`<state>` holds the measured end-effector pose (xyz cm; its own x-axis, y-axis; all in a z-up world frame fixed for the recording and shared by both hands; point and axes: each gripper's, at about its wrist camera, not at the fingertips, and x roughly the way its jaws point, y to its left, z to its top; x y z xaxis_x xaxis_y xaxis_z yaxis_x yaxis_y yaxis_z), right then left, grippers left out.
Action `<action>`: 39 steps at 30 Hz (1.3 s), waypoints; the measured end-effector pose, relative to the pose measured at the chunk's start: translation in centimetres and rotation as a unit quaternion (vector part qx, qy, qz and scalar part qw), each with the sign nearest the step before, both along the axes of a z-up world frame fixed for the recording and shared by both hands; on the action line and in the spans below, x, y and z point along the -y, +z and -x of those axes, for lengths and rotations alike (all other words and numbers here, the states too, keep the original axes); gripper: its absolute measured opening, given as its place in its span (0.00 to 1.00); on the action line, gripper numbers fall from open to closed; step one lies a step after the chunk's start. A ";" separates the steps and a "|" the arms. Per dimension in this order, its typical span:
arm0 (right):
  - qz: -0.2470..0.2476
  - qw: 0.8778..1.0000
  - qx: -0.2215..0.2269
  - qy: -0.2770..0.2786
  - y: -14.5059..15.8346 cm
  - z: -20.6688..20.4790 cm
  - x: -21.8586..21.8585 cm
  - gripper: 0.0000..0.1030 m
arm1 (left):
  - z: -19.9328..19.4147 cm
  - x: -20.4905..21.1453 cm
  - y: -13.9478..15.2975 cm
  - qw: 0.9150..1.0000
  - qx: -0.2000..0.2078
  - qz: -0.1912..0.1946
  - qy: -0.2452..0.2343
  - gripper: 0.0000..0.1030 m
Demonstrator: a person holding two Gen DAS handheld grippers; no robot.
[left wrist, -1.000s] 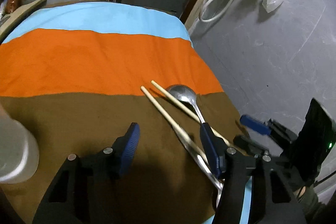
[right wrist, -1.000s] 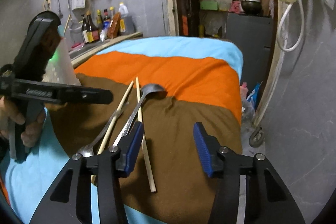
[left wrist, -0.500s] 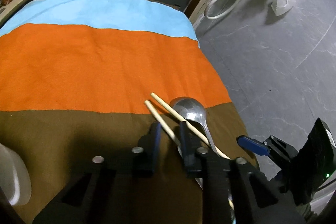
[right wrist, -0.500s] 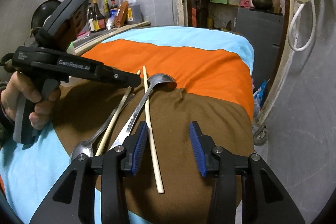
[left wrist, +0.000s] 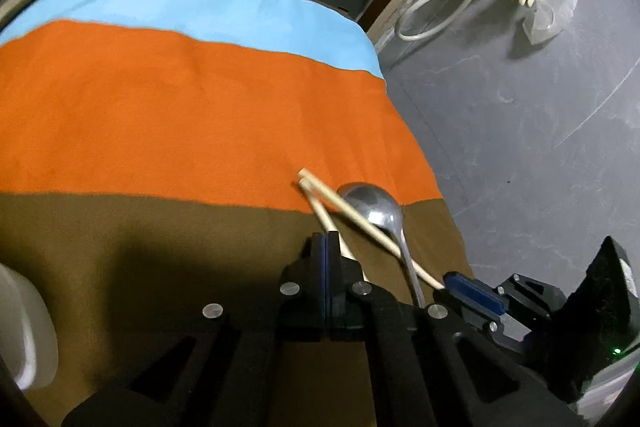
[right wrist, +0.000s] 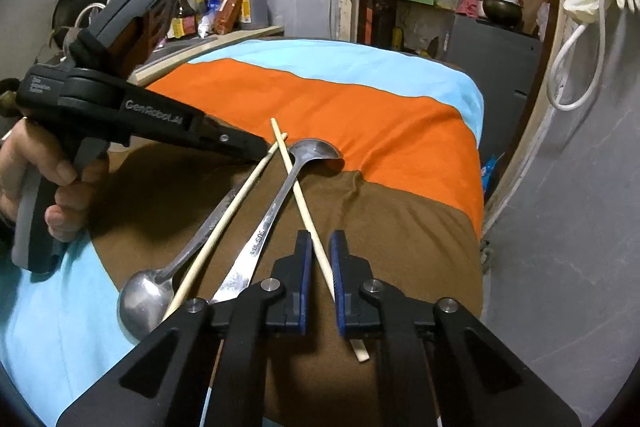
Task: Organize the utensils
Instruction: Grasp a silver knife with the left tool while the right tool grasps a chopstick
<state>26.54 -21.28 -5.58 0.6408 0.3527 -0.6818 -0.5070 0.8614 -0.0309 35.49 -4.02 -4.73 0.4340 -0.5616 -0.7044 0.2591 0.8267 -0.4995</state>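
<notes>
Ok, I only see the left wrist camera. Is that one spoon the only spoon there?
Observer: No. The right wrist view shows a second spoon, lying left of the big spoon.
Operator: And what's the other tool doing? I only see a bit of it.
Observer: The right tool is open, with one pad on each side of a chopstick and a small gap on both sides, so it isn't gripping it yet.
Operator: Does the chopstick end there?
Observer: No, its near end pokes out below the tool.
</notes>
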 end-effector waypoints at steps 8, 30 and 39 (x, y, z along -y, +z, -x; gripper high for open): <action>-0.006 0.999 -0.012 -0.046 -0.1 0.5 1.3 0.05 | 1.2 -0.7 0.2 1.000 -0.002 0.015 -0.016 0.00; -0.042 0.997 -0.032 -0.055 -0.4 1.2 2.9 0.08 | 2.7 0.9 0.3 0.991 -0.079 0.053 -0.097 0.17; -0.033 0.998 -0.030 -0.051 -0.5 0.9 2.4 0.08 | 2.7 3.1 0.6 0.993 -0.049 -0.005 -0.108 0.15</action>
<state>25.64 -23.71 -6.05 0.6344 0.3337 -0.6972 -0.4167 0.9074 0.0551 32.80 -7.15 -4.16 0.2327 -0.6273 -0.7432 0.3812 0.7618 -0.5237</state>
